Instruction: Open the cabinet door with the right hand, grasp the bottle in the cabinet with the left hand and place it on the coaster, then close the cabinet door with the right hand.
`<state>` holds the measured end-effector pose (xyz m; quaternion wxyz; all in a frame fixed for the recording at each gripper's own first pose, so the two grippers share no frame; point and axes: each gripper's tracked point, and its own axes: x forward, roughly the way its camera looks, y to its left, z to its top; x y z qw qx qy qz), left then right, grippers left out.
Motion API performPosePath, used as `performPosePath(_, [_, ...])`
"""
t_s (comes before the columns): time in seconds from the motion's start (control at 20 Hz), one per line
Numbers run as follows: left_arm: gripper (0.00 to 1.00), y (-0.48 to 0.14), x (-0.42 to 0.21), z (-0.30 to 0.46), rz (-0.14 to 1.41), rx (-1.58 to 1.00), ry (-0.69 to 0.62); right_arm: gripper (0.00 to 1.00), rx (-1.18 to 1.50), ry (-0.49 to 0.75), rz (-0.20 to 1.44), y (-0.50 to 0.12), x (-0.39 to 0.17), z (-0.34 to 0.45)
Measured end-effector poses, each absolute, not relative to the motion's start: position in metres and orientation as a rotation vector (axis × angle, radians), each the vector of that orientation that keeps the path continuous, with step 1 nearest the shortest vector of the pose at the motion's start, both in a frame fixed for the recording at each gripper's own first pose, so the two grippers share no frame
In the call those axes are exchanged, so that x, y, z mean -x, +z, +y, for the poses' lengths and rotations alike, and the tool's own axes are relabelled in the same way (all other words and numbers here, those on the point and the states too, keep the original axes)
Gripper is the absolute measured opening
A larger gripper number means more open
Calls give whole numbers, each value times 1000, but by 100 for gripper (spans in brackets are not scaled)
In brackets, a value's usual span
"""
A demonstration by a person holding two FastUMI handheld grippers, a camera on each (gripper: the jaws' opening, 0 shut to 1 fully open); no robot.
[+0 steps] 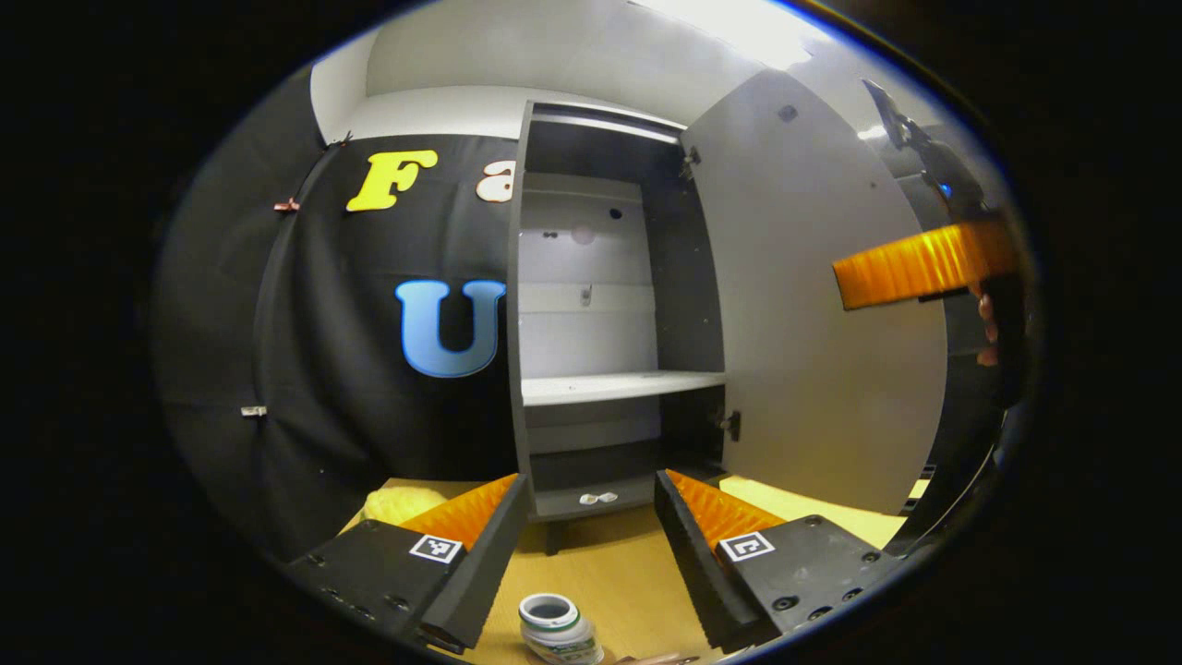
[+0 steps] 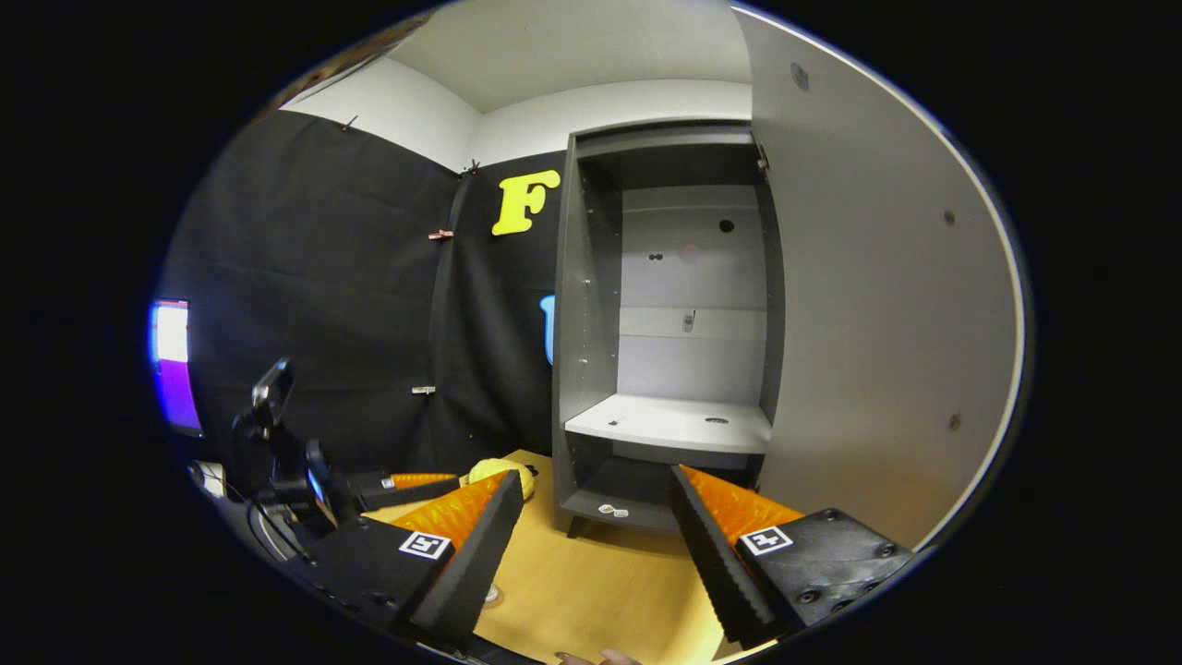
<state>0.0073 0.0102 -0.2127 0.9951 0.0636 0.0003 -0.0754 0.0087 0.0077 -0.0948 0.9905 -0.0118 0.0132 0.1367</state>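
Observation:
The grey cabinet (image 1: 609,386) stands open on the wooden table, its door (image 1: 813,305) swung out to the right. Its shelf and floor hold no bottle. A white bottle (image 1: 557,630) with a green-edged cap stands upright on the table, just below and between the fingers of my left gripper (image 1: 591,480), which is open and not touching it. Part of the right gripper (image 1: 923,266) shows beside the door's edge. In the right gripper view my right gripper (image 2: 596,473) is open in front of the cabinet (image 2: 674,425), with the door (image 2: 877,323) close on its right.
A yellow soft object (image 1: 402,503) lies on the table (image 1: 628,554) left of the cabinet, near the left gripper (image 2: 406,482). A small camera on a stand (image 2: 277,406) and a lit screen (image 2: 171,365) are at the far left.

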Motion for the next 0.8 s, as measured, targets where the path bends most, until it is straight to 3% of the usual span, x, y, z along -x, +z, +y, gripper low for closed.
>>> performPosePath(0.1, [86,-184,-6,-1,3,-158,-195,100,68,270,21,-82,10,-2])
performPosePath(0.15, [86,-174,-5,-8,14,-166,-218,94,75,262,19,-73,18,-9])
performPosePath(0.3, [86,-151,1,-31,52,-154,-284,98,12,235,11,-48,50,-32])
performPosePath(0.6, [86,-125,3,-74,63,-99,-344,100,4,-11,-23,-26,91,-134])
performPosePath(0.8, [86,-118,-6,-104,90,-25,-380,97,-34,-97,-41,-18,90,-192])
